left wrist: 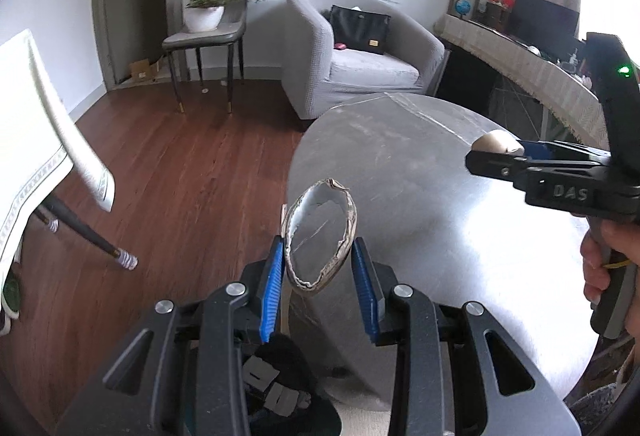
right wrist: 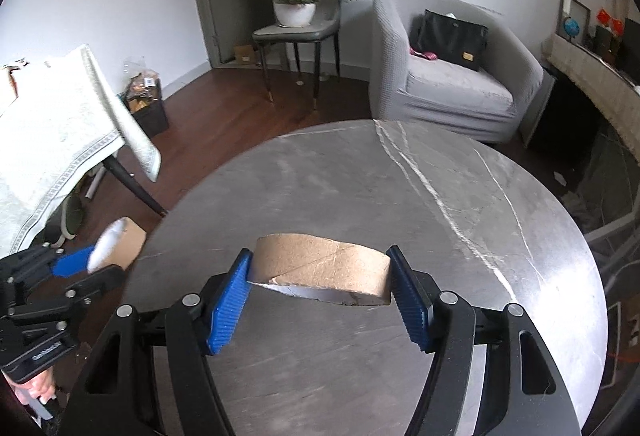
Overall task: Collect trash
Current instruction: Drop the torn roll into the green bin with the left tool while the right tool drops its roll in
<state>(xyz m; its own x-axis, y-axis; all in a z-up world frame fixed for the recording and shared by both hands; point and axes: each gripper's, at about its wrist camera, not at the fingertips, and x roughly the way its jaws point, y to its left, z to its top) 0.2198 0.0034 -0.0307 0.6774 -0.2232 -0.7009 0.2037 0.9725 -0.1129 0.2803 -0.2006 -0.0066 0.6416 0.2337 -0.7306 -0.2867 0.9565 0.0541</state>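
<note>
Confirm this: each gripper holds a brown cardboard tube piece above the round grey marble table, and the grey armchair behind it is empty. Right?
Not quite. The grey armchair has a black handbag on its seat, clear in the right wrist view. The rest stands.

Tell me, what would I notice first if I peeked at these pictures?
Probably the two cardboard rings held up over the round grey table. The left gripper squeezes a torn cardboard ring near the table's edge, and the right gripper pinches a wider cardboard ring above the tabletop. Behind them sits a grey armchair with a black bag on it.
</note>
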